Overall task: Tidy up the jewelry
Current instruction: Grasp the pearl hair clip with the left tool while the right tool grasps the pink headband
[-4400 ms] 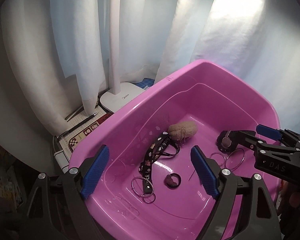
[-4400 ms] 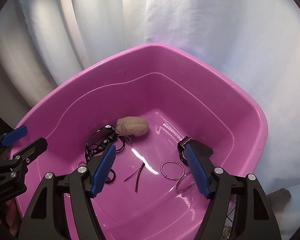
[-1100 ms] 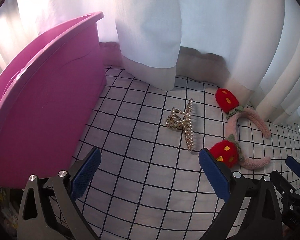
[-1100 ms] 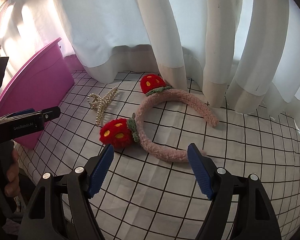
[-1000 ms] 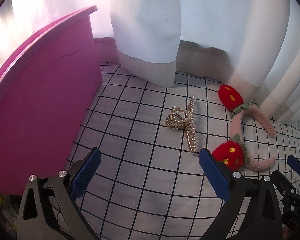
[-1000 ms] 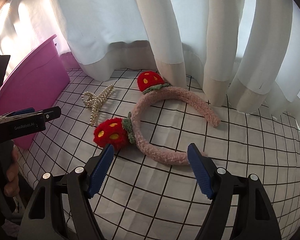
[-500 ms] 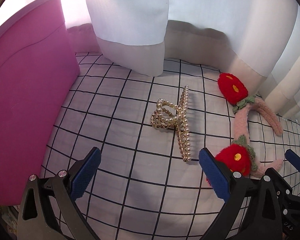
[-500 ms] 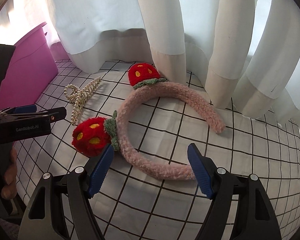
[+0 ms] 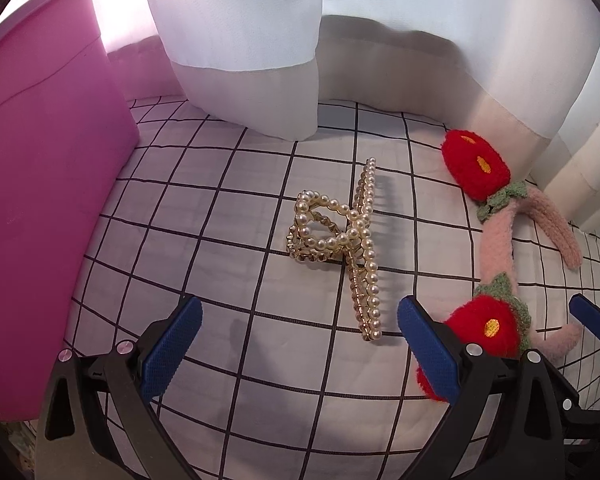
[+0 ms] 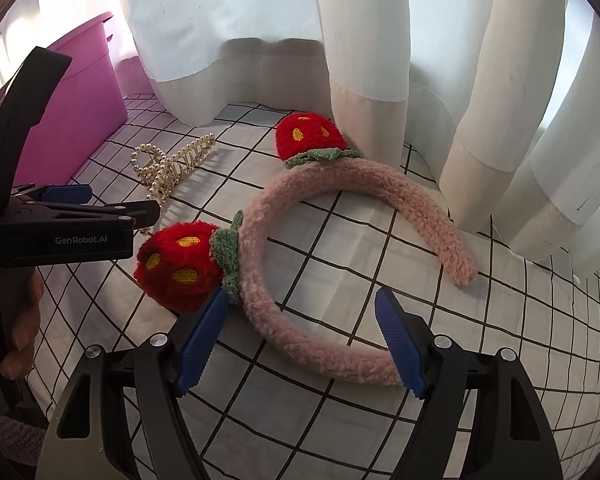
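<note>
Pearl and gold, that's the hair clip (image 9: 340, 248) lying on its side on the checked cloth (image 9: 220, 208), right ahead of our left gripper (image 9: 296, 344), whose jaws stand wide apart with nothing between them. Just to its right sits the fuzzy pink headband (image 10: 320, 264) with its two red strawberries (image 10: 180, 264), and our right gripper (image 10: 300, 340) hovers over the near arc of the band, jaws also spread wide, pads not yet pressing on anything.

We read this as the approach for a double pickup, with both pieces bound for the pink tub (image 9: 40, 160) at the left edge of the cloth. For the clip, we'd want the left jaws to straddle the pearly spine across its narrow width, not the looped handle (that loop looks springy and could squirm out). For the headband, we'd bring the right jaws down either side of the plush band itself, just clear of the near strawberry, and close gently; the pile is soft and should give. White curtain (image 10: 360, 60) hangs close behind, so lifting straight up before swinging toward the tub seems wise.
</note>
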